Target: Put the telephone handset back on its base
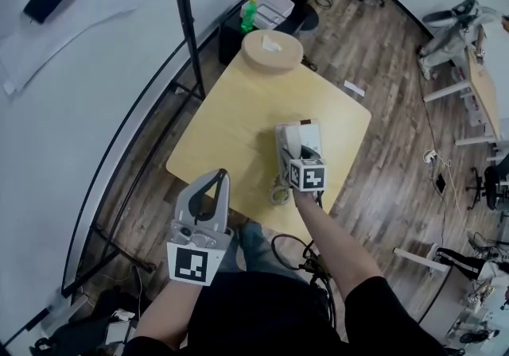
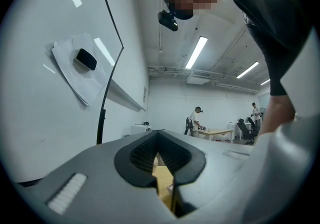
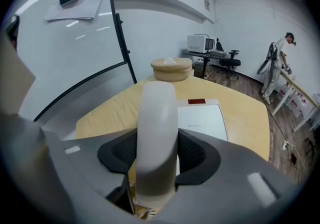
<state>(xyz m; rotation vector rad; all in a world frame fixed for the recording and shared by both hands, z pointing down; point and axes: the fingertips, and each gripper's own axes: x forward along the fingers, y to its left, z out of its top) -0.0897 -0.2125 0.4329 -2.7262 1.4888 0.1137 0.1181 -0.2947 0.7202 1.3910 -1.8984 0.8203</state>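
Note:
A white telephone handset stands lengthwise between the jaws of my right gripper, which is shut on it. In the head view that right gripper hovers over the near right part of the wooden table, with the handset above the left side of the white telephone base. The base shows just beyond the handset, with a red patch at its far end. A coiled cord hangs near the table's front edge. My left gripper is held off the table's near left corner, jaws together, holding nothing.
A round wooden tissue box sits at the table's far end. A black pole and a whiteboard wall stand to the left. Cabinets and a green bottle lie beyond the table. Wooden floor, desks and chairs are to the right.

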